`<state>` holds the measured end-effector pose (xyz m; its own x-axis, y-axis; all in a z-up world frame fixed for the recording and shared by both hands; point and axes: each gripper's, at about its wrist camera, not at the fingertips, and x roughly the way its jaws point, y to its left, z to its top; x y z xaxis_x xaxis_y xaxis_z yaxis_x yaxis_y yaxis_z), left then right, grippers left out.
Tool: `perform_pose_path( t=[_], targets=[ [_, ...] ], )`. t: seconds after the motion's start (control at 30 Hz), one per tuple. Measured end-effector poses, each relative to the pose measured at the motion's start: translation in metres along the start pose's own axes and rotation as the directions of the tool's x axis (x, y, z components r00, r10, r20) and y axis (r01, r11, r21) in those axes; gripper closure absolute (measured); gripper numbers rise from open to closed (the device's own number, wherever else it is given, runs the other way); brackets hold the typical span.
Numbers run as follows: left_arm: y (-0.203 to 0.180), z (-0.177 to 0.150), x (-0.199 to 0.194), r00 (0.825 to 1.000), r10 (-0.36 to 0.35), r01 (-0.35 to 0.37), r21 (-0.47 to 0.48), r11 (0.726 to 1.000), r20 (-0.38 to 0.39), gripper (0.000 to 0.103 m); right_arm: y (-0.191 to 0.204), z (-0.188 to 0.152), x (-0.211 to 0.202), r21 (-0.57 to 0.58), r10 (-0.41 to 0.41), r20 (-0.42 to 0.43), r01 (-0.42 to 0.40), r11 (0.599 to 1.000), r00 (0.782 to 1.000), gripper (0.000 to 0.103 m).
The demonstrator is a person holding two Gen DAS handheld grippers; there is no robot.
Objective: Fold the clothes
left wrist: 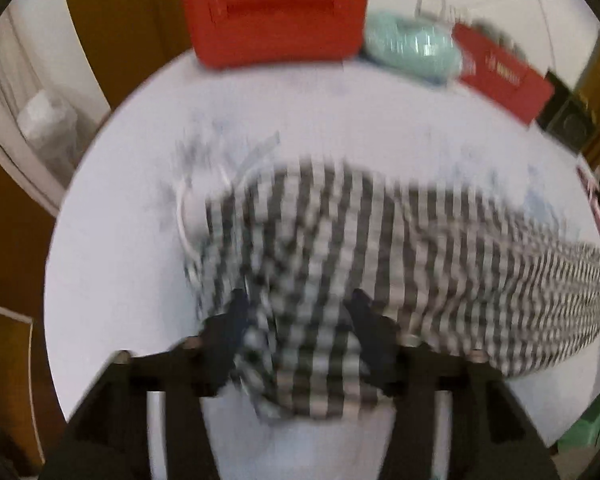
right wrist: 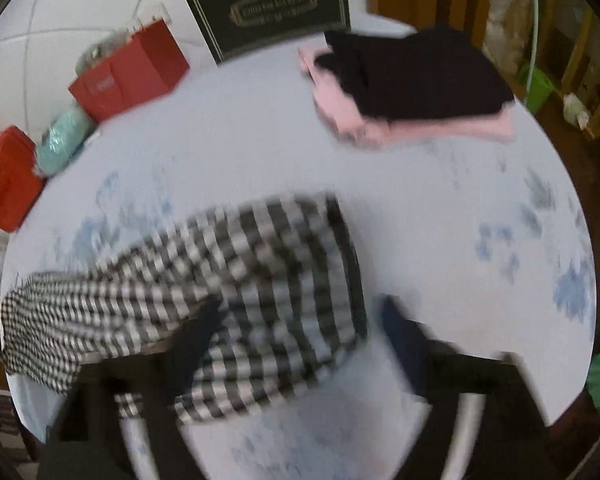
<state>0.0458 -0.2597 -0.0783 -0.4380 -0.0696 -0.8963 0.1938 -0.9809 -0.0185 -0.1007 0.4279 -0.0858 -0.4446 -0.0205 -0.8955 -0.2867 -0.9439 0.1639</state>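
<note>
Two tools over round white desk (left wrist: pixel 112 240): left tool (left wrist: pixel 298 312) pinching bunched striped garment (left wrist: pixel 380 240); right tool (right wrist: pixel 300 328) spread around garment's checked end; folded clothes (right wrist: pixel 412 84) well apart.

A garment (left wrist: pixel 380 248) is lying across the near middle of a round table (left wrist: pixel 120 240), its near edge sitting between the left gripper (left wrist: pixel 296 312) fingers. A case (left wrist: pixel 276 8), a bundle (left wrist: pixel 412 48) and a box (left wrist: pixel 500 76) are lining the far edge, left to right. In the right wrist view, folded clothes (right wrist: pixel 412 84) are stacked at far right.

Round white table (right wrist: pixel 380 184) bears striped garment (right wrist: pixel 260 272), folded clothes (right wrist: pixel 412 84), boxes.
</note>
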Motion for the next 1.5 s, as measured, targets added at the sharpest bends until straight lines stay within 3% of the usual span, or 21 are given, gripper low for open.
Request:
perform_pose_path(
  t=[0.07,0.3,0.33,0.37,0.4,0.43,0.53,0.63,0.67,0.8,0.87,0.9,0.93,0.97,1.0,1.03,1.07,1.13,1.23,1.37,1.5],
  targets=[
    [0.001,0.017,0.005,1.0,0.008,-0.008,-0.004,1.0,0.019,0.046,0.002,0.013,0.011,0.0,-0.009,-0.002,0.009,1.0,1.0,0.009],
    [0.002,0.03,0.051,0.997,0.051,-0.05,0.02,0.999,-0.062,0.046,-0.007,0.04,0.051,-0.024,-0.101,-0.074,0.099,0.995,0.992,0.001],
    [0.004,0.027,0.057,0.995,0.064,-0.064,0.006,0.998,-0.076,0.046,-0.008,0.04,0.059,-0.018,-0.079,-0.105,0.077,0.997,0.991,0.009],
    [0.005,0.025,0.063,0.993,0.08,-0.081,-0.008,0.997,-0.088,0.049,-0.005,0.04,0.063,-0.03,-0.06,-0.121,0.057,0.998,0.991,0.057],
    [0.008,0.022,0.069,0.99,0.103,-0.105,-0.017,0.994,-0.1,0.058,0.002,0.04,0.065,-0.065,-0.069,-0.13,0.061,0.996,0.989,0.083],
    [0.01,0.02,0.075,0.986,0.125,-0.129,-0.026,0.991,-0.112,0.078,0.01,0.04,0.067,-0.117,-0.117,-0.128,0.102,0.988,0.985,0.085],
    [0.011,0.018,0.085,0.98,0.168,-0.172,-0.036,0.984,-0.108,0.08,0.001,0.046,0.067,-0.1,-0.179,-0.099,0.169,0.981,0.979,0.085],
    [0.011,0.022,0.087,0.976,0.19,-0.198,-0.066,0.978,-0.104,0.077,-0.018,0.052,0.069,-0.025,-0.257,-0.079,0.256,0.966,0.963,0.034],
    [0.013,0.023,0.084,0.978,0.181,-0.191,-0.088,0.978,-0.105,0.077,-0.02,0.052,0.066,-0.025,-0.272,-0.069,0.271,0.962,0.96,0.032],
    [0.025,0.026,0.039,0.992,0.125,-0.126,-0.158,0.979,-0.014,0.072,-0.013,0.042,0.018,0.0,-0.21,0.061,0.211,0.978,0.976,0.03],
    [0.034,0.024,0.012,0.99,0.132,-0.122,-0.179,0.976,0.047,0.055,-0.009,0.033,-0.009,0.023,-0.124,0.136,0.122,0.992,0.983,0.008],
    [0.039,0.023,0.005,0.99,0.129,-0.115,-0.189,0.975,0.061,0.053,-0.006,0.027,-0.015,0.026,-0.071,0.149,0.068,0.997,0.986,0.004],
    [0.043,0.021,-0.002,0.989,0.126,-0.109,-0.196,0.974,0.073,0.053,-0.002,0.021,-0.021,0.027,-0.02,0.157,0.016,1.0,0.987,0.004],
    [0.045,0.02,-0.003,0.99,0.124,-0.107,-0.197,0.975,0.074,0.053,0.001,0.015,-0.026,0.027,0.032,0.165,-0.037,0.999,0.986,0.012],
    [0.047,0.018,-0.005,0.99,0.121,-0.104,-0.196,0.975,0.074,0.053,0.007,0.009,-0.024,0.026,0.063,0.149,-0.068,0.997,0.987,0.027],
    [0.046,0.015,-0.002,0.991,0.114,-0.101,-0.183,0.978,0.062,0.056,0.012,0.002,-0.02,0.026,0.09,0.127,-0.094,0.995,0.988,0.06],
    [0.044,0.012,0.001,0.993,0.107,-0.097,-0.171,0.981,0.05,0.069,0.016,-0.002,-0.014,0.031,0.108,0.107,-0.112,0.993,0.988,0.066],
    [0.036,0.005,0.01,0.997,0.074,-0.07,-0.149,0.986,0.02,0.082,0.022,-0.01,0.0,0.043,0.138,0.069,-0.141,0.989,0.988,0.066],
    [0.018,-0.013,0.019,0.999,0.02,-0.024,-0.116,0.993,-0.038,0.082,0.021,-0.023,0.014,0.05,0.151,0.022,-0.152,0.987,0.988,0.066],
    [0.012,-0.04,0.04,0.989,0.044,-0.054,-0.066,0.996,-0.142,0.082,0.011,-0.041,0.03,0.069,0.115,-0.061,-0.111,0.991,0.991,0.066],
    [0.02,-0.06,0.052,0.983,0.055,-0.067,-0.062,0.996,-0.176,0.083,-0.016,-0.057,0.036,0.129,0.07,-0.105,-0.057,0.99,0.992,0.068]
  ],
)
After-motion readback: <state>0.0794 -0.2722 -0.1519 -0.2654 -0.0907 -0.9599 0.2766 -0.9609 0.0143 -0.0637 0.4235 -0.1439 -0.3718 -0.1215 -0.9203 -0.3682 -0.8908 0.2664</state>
